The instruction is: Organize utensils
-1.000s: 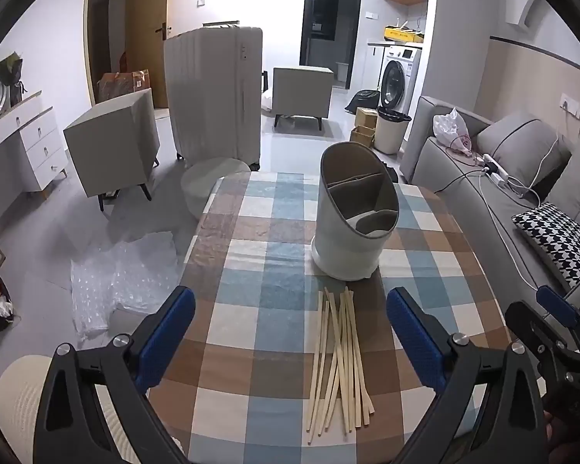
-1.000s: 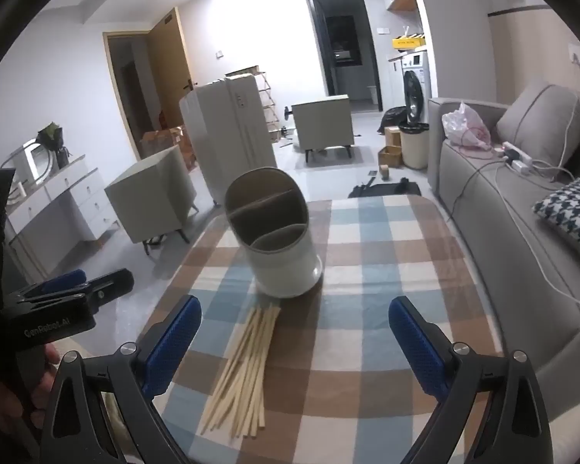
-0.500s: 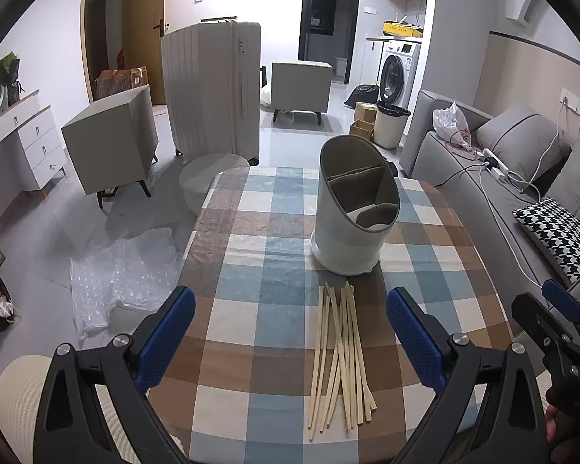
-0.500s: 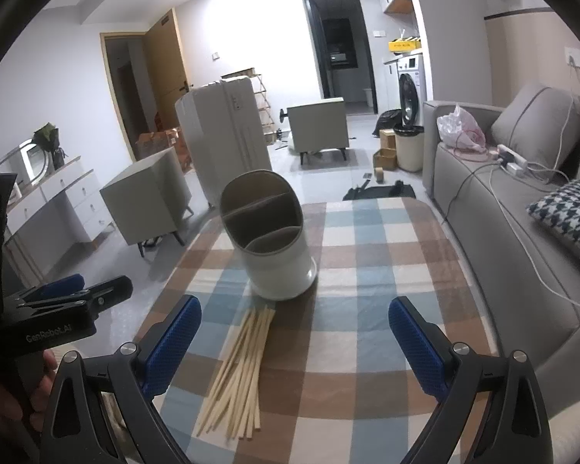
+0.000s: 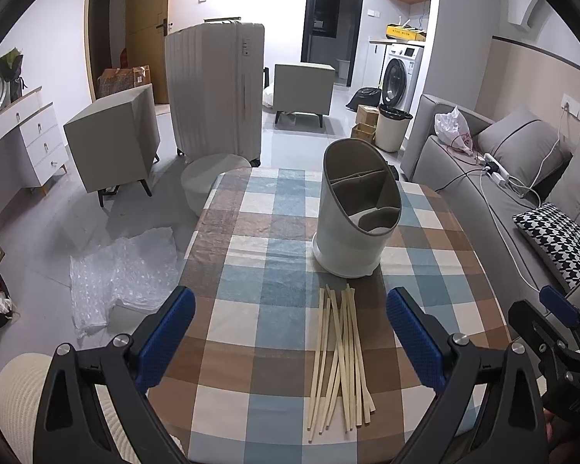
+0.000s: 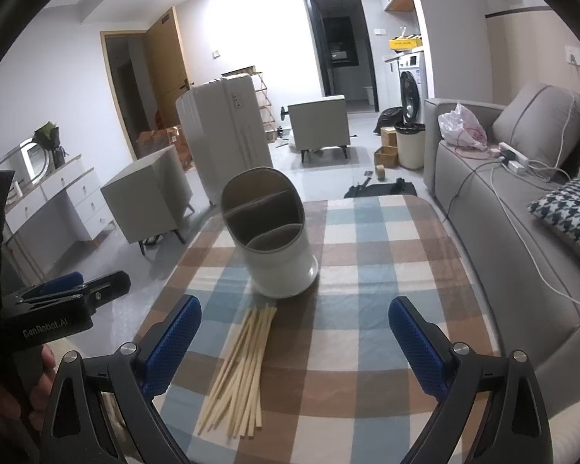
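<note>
Lying loose, slender wooden chopsticks (image 5: pixel 338 344), checked tablecloth (image 5: pixel 259 270)

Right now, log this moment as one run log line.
left gripper: open, empty | right gripper: open, empty | chopsticks: loose pile on checked tablecloth | utensil holder: upright, empty, behind chopsticks

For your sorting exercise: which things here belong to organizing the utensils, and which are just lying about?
Belong to the job:
chopsticks
utensil holder
left tool, open
right tool, open

Just lying about:
suitcase
bubble wrap
houndstooth cushion
</note>
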The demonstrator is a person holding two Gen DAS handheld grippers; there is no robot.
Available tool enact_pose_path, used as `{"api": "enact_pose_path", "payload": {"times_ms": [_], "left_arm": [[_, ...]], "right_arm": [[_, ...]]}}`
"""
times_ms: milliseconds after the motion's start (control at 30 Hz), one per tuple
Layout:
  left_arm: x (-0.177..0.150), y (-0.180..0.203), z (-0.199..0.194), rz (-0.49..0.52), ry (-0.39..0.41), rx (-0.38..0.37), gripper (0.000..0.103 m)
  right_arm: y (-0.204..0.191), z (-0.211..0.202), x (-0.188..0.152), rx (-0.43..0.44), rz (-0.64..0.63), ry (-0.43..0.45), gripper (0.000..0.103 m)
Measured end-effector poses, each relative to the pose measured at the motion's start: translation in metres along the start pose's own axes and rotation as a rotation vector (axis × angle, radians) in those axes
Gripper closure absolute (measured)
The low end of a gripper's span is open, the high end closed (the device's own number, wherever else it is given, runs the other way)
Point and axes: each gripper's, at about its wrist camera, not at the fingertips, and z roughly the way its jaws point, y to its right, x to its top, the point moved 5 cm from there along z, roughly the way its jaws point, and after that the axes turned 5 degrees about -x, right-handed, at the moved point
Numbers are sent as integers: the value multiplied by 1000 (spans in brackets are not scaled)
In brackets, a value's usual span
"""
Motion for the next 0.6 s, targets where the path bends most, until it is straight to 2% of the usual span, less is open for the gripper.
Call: {"api": "enact_pose_path", "payload": {"times_ms": [600], "left_arm": [[1,0,0,-2,1,-1,6]], "right_arm": [[-1,0,0,-2,-5,-2,5]]}}
